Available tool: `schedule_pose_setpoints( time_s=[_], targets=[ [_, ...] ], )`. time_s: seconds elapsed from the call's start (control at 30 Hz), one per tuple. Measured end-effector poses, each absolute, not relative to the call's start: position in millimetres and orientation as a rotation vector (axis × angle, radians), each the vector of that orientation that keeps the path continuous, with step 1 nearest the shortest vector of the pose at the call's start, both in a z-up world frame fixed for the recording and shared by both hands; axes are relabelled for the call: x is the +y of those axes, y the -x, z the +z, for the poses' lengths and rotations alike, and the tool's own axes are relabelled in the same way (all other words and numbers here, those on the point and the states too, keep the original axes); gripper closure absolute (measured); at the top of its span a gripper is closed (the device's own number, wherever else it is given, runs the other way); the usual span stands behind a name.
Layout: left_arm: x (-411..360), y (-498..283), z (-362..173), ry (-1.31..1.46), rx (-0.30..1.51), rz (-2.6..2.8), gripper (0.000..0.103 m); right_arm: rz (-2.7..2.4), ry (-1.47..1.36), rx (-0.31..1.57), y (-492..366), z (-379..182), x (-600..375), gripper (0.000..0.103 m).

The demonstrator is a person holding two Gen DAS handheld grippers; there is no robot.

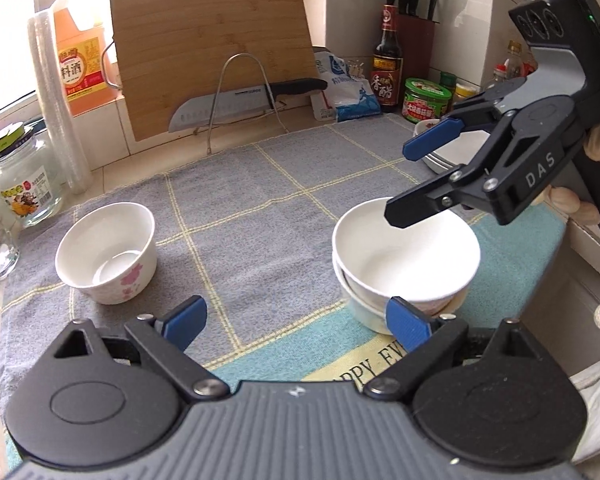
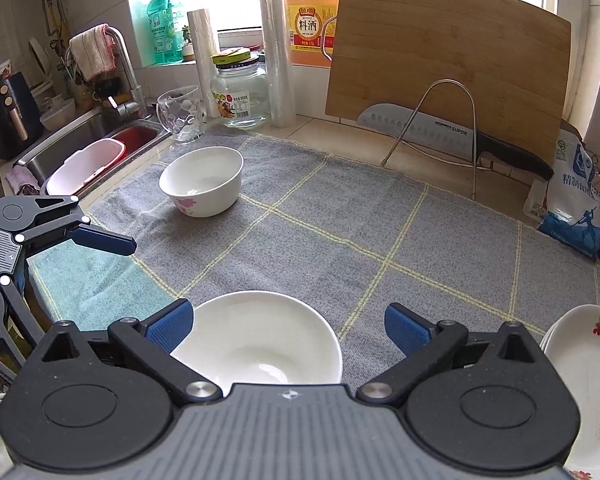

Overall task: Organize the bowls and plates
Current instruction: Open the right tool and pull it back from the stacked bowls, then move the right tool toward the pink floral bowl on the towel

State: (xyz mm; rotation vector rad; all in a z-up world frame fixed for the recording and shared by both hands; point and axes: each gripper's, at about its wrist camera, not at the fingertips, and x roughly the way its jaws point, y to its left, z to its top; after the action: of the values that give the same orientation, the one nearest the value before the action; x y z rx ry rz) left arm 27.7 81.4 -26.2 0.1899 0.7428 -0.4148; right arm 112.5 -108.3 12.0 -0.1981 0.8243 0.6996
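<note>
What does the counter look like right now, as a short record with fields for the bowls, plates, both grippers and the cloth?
stacked bowls: white bowls nested together at the near right of the cloth
lone bowl: flower-print bowl upright, apart at the left
plates: plate stack at the right edge, floral rim
left gripper: open, empty, near the stacked bowls
right gripper: open, empty, above the stacked bowls
cloth: grey checked towel under the bowls
</note>
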Motion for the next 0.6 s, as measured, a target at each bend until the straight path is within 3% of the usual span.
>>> schedule_pose_setpoints(
  time_s=[0.6],
  targets=[
    [179,-99,-63,-0.121,0.713,-0.096,0.006,0.828,0.303,0.805,-169,20,11,0.000]
  ],
)
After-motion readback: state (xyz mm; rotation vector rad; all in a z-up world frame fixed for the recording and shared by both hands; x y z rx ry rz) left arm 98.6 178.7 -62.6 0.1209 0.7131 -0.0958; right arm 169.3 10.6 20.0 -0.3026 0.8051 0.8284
